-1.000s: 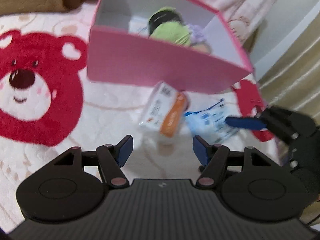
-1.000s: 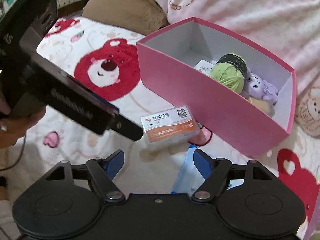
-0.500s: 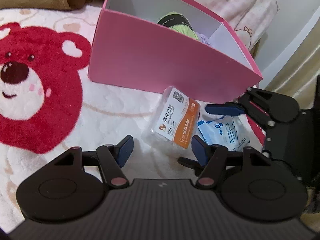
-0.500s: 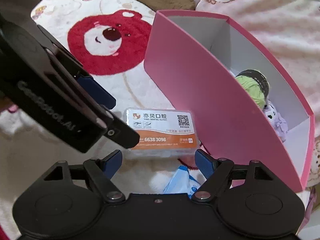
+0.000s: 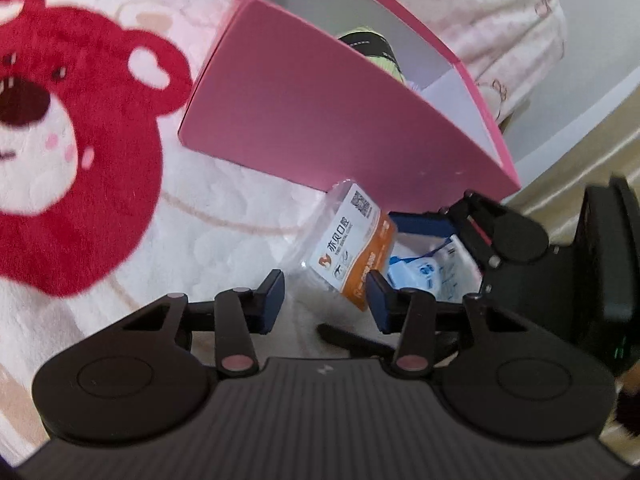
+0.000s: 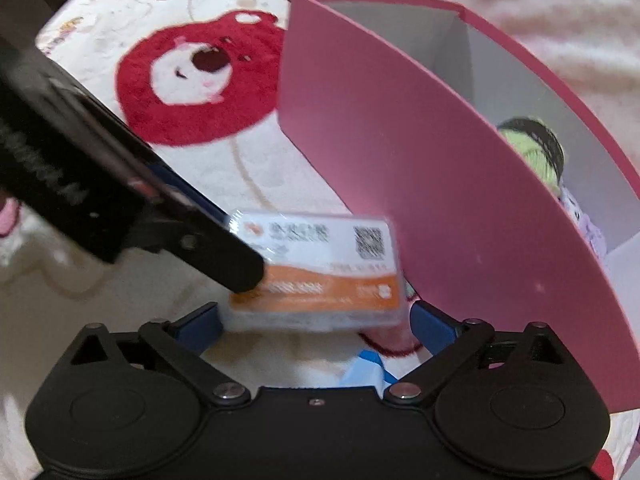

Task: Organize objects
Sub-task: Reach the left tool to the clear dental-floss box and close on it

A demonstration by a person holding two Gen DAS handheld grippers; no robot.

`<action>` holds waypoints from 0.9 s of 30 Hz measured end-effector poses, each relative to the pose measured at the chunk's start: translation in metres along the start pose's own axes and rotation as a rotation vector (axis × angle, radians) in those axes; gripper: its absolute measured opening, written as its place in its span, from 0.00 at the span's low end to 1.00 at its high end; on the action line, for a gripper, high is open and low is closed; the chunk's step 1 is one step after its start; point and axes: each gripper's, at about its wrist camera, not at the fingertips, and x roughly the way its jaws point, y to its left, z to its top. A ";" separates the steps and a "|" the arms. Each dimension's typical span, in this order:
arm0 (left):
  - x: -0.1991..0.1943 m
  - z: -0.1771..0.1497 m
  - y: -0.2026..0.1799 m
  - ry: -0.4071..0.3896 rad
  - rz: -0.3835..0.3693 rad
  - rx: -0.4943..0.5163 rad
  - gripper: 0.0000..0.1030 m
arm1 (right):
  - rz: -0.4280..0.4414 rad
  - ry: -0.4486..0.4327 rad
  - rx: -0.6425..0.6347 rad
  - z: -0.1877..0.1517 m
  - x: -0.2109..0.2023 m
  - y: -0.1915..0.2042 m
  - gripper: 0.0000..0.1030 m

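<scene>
Both grippers dropped closer; left gripper (image 5: 325,300) closing, nothing pinched yet; right gripper (image 6: 316,322) opening wide, empty. We square up on orange card pack (image 5: 352,254) before squeezing.

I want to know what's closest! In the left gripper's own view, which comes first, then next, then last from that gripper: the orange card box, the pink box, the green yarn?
1. The orange card box, just ahead of the left gripper.
2. The pink box, behind it.
3. The green yarn, farthest, peeking over the wall inside that box.
</scene>
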 end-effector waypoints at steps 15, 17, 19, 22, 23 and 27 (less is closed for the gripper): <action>-0.012 0.008 0.005 0.075 0.146 -0.050 0.42 | 0.214 0.000 0.437 -0.010 -0.021 0.003 0.97; -0.014 0.007 0.005 0.066 0.148 -0.037 0.41 | 0.200 0.000 0.432 -0.013 -0.019 0.005 0.97; -0.011 0.008 0.006 0.085 0.110 -0.045 0.37 | 0.188 0.005 0.402 -0.011 -0.013 0.009 0.96; -0.006 0.008 0.013 0.121 0.065 -0.107 0.37 | 0.089 0.029 0.369 -0.009 -0.004 0.012 0.95; -0.006 0.008 0.016 0.126 0.052 -0.151 0.35 | 0.095 0.025 0.391 -0.009 -0.002 0.012 0.96; -0.006 0.006 0.013 0.087 0.063 -0.123 0.38 | 0.090 0.004 0.448 -0.011 -0.007 0.019 0.96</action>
